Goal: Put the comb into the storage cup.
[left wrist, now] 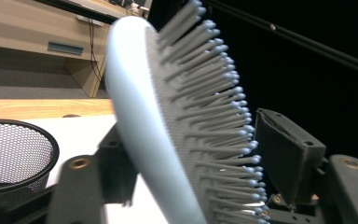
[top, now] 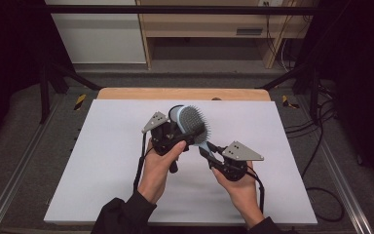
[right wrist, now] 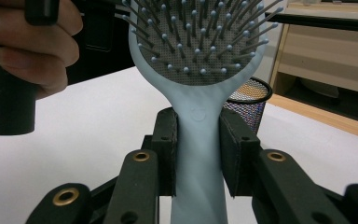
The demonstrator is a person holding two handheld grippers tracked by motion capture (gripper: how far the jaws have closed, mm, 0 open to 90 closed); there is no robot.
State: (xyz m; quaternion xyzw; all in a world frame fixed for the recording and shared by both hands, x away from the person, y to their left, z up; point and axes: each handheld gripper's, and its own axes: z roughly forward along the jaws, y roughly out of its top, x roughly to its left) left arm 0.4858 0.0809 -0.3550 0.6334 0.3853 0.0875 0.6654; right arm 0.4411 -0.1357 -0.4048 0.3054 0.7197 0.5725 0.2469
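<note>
A light blue hairbrush [top: 193, 125] with grey bristles is held above the white table. My right gripper [top: 208, 150] is shut on its handle [right wrist: 198, 154] just below the head, with the bristles facing that camera. My left gripper [top: 177, 132] is at the brush head. In the left gripper view its jaws stand wide on either side of the head [left wrist: 135, 107]. The bristle tips [left wrist: 249, 149] reach the right pad [left wrist: 284, 149], but I cannot tell whether the jaws press on it. A black mesh cup [top: 174, 112] stands just behind the brush.
The white tabletop [top: 102, 161] lies on a wooden table whose far edge [top: 126, 92] shows. The mesh cup [left wrist: 14, 154] [right wrist: 251, 100] is upright and close behind both grippers. Dark frame bars and cables run along both sides of the table.
</note>
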